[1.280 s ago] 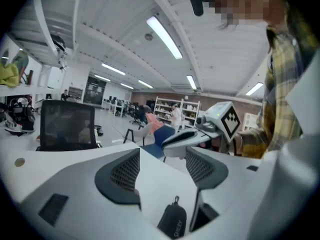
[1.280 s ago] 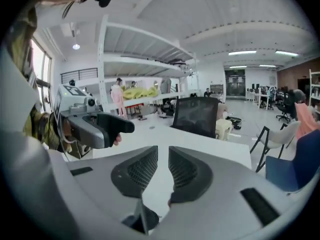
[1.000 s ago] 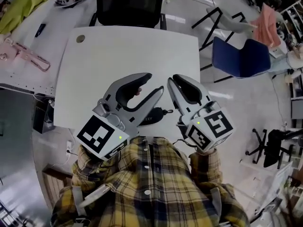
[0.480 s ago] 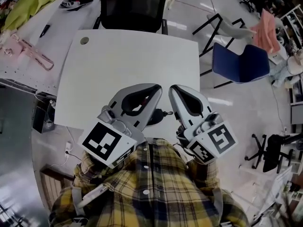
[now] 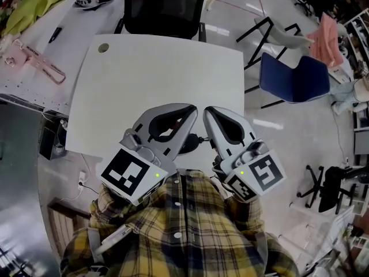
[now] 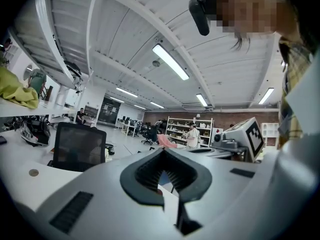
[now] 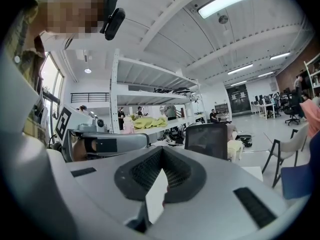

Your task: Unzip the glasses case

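At the white table [image 5: 115, 91]'s near edge, grey left gripper [image 5: 194, 113] and right gripper [image 5: 207, 111], jaws together, crowd the black glasses case [image 5: 188, 144], probably seeking its zip.

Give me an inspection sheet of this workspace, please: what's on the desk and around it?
Surface: white table, bare but for a round grommet hole.
Job's things: dark glasses case at the near edge, mostly under the claws; zipper pull showing.
Clutter: nothing seen.
Grippers: left claw and right claw both shut, nothing visible between their jaws.
Cables: what looks like a pale lead below the table's left edge.
Surroundings: black office chair, blue chair, yellow-green cloth on a neighbouring bench.
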The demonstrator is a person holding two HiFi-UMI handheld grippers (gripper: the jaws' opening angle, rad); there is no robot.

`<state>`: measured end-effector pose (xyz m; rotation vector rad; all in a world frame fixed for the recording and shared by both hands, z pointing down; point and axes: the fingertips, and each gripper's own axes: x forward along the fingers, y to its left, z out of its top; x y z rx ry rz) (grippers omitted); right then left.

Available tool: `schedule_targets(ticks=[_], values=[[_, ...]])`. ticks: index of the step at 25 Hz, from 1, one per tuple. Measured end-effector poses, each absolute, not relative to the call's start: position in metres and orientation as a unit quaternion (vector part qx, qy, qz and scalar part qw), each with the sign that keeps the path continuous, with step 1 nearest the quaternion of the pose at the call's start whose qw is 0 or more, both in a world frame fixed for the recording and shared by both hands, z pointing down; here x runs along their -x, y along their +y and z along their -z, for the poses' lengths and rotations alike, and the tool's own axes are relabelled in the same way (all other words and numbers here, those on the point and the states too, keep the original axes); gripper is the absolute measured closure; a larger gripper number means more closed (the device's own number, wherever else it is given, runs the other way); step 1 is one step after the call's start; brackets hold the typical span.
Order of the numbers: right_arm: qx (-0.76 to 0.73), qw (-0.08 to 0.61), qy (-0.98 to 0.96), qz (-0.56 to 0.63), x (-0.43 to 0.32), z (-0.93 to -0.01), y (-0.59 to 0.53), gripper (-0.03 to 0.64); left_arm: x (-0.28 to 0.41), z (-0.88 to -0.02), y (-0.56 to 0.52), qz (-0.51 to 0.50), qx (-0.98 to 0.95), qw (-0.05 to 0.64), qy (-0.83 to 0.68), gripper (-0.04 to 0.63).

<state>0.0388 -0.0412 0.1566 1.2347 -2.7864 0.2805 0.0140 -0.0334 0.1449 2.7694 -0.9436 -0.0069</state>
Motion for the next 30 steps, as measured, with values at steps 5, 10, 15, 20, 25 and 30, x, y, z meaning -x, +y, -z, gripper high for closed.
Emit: schedule_targets(ticks=[5,10,15,20,25,30], values=[[-0.402,0.045,-0.91,-0.093,-0.038,-0.16,-0.045,0.618,-0.016,-0.148,-0.037,0.0,-0.942,0.11,-0.318,0.588],[-0.4,0.049,-0.91,-0.095,-0.037,-0.162,-0.049,0.618,-0.018,-0.15,-0.041,-0.002,-0.942,0.112,-0.315,0.588],[-0.398,0.049,-0.911,-0.099,-0.04,-0.165,-0.053,0.618,-0.022,-0.152,-0.045,-0.004,-0.943,0.114,-0.314,0.588],[-0.399,0.05,-0.91,-0.104,-0.043,-0.167,-0.057,0.618,-0.026,-0.154,-0.052,-0.005,-0.945,0.112,-0.308,0.588],[-0.397,0.057,-0.91,-0.102,-0.043,-0.168,-0.056,0.618,-0.023,-0.149,-0.062,-0.004,-0.948,0.114,-0.299,0.588],[-0.402,0.06,-0.908,-0.098,-0.051,-0.167,-0.057,0.618,-0.019,-0.144,-0.075,0.009,-0.948,0.112,-0.296,0.588]])
